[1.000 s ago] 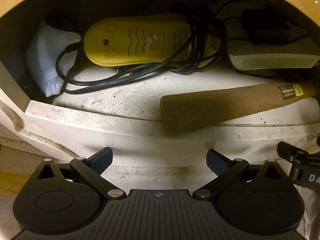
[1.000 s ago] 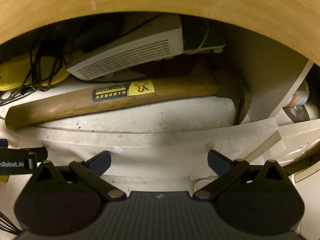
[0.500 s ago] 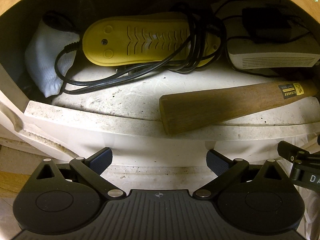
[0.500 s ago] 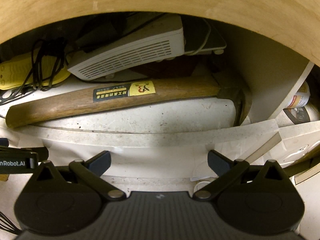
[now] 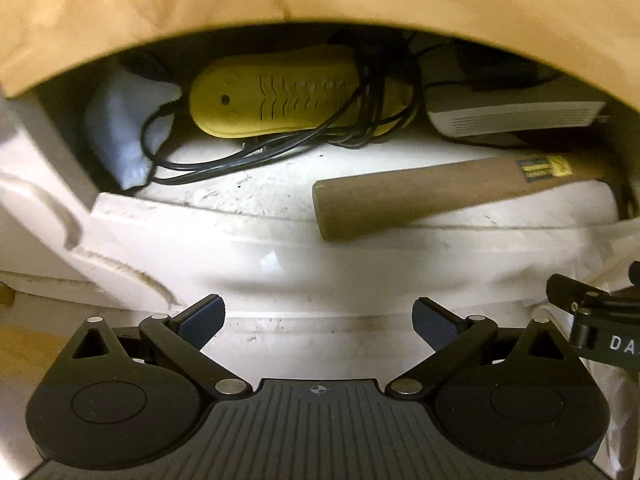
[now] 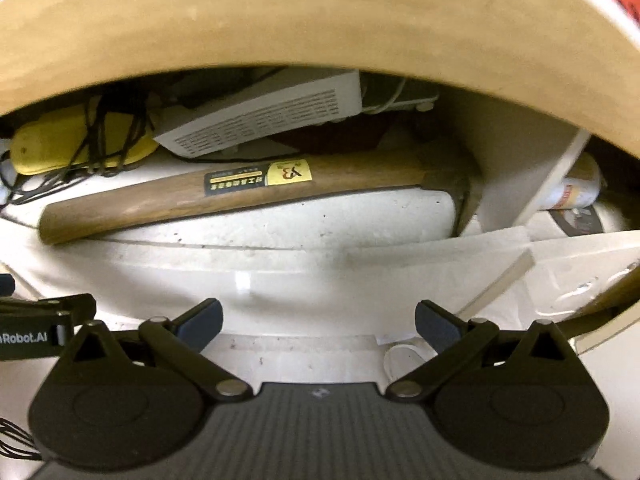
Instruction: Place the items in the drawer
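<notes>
Both the left gripper (image 5: 316, 318) and the right gripper (image 6: 318, 320) sit spread wide and empty against the white drawer front (image 5: 320, 272), likely to push it shut, since the hammer (image 6: 224, 192) (handle overhanging the front rim) already lies inside.

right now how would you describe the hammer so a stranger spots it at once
Look into the open white drawer under the wooden top. The hammer lies across its front, beside the white vented box: the only wooden-handled tool, with a black and yellow label.
</notes>
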Action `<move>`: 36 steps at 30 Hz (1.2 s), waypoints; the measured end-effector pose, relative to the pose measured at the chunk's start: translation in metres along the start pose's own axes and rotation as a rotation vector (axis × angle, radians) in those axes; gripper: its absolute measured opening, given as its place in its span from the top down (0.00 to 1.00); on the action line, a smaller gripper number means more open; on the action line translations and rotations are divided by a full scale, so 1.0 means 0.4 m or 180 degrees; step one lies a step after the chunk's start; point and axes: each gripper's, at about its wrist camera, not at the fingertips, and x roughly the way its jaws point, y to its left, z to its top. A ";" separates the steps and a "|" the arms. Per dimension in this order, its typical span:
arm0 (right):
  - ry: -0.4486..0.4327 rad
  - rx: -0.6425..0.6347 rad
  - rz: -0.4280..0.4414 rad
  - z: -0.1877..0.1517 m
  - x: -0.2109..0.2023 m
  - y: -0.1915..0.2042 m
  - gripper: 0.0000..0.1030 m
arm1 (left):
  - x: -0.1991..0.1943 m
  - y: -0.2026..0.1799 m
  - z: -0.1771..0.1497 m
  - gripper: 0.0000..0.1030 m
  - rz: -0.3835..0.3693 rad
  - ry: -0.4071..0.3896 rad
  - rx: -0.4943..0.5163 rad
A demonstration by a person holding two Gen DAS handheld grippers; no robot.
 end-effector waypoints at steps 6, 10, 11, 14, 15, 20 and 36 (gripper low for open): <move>-0.0021 0.0020 0.0027 -0.018 -0.060 -0.015 0.00 | -0.074 -0.008 -0.009 0.00 0.0011 -0.0090 0.0096; -0.0061 0.0095 0.0036 -0.051 -0.152 -0.026 0.00 | -0.131 0.008 0.033 0.00 0.0006 -0.0135 0.0123; -0.0072 0.0122 0.0039 -0.053 -0.168 -0.030 0.00 | -0.142 0.009 0.050 0.00 -0.0005 -0.0148 0.0132; -0.0117 0.0175 0.0043 -0.065 -0.231 -0.036 0.00 | -0.195 0.012 0.110 0.00 -0.0028 -0.0174 0.0131; -0.0133 0.0181 0.0042 -0.070 -0.248 -0.039 0.00 | -0.224 0.013 0.078 0.00 -0.0021 -0.0186 0.0130; -0.0238 0.0202 0.0066 -0.100 -0.328 -0.049 0.00 | -0.369 0.015 0.115 0.00 -0.0031 -0.0344 0.0232; -0.0452 0.0144 0.0238 -0.153 -0.441 -0.051 0.00 | -0.238 0.037 0.228 0.00 -0.0079 -0.0570 0.0135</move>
